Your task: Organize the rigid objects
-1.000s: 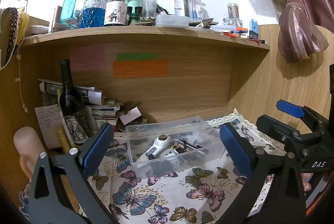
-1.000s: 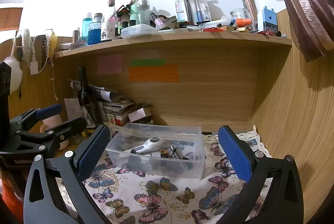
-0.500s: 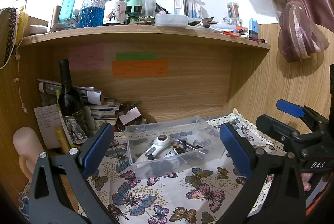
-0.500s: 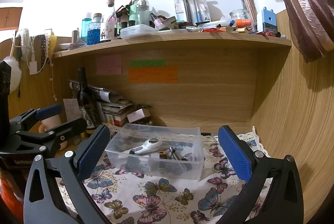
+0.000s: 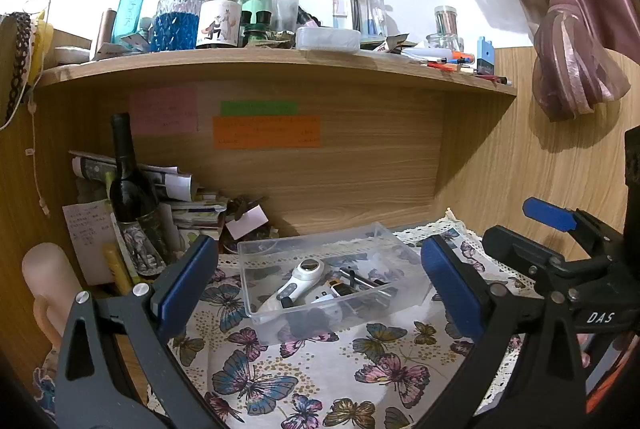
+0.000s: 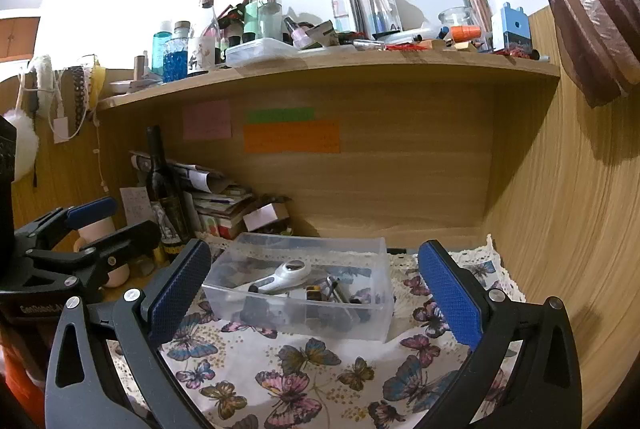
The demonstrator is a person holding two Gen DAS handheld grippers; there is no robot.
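Bin [image 5: 332, 261] of clear plastic sits on the butterfly cloth [image 5: 320, 381] under the wooden shelf [image 5: 280, 59], lidless, and serves as the landmark here. Inside the bin lie a white handheld tool [image 5: 298, 279] with a round silver face, a few dark metal pieces [image 5: 360, 279] just right of it, and other small parts too jumbled to tell apart. In front of the bin, the left gripper [image 5: 316, 285] hangs with its blue pads [image 5: 184, 279] spread wide on either side of the bin and nothing between them; it touches neither bin nor cloth. The right gripper [image 6: 314, 287] frames the bin [image 6: 304, 293] the same way in its own view, released and empty, its pads [image 6: 448, 295] well apart. To the right of the bin in the left view, the right gripper's black body [image 5: 560, 253] shows beside the cloth's lace edge. Left of the bin and behind it stand a dark wine bottle [image 5: 130, 197], a heap of papers and books [image 5: 180, 197], and a pale pink mug [image 5: 46, 281]. On the back panel behind the bin are pink, green and orange notes [image 5: 266, 131]. Above the bin, the shelf carries crowded bottles [image 5: 218, 13] and jars. A tied curtain [image 5: 568, 41] hangs up to the right of the bin.
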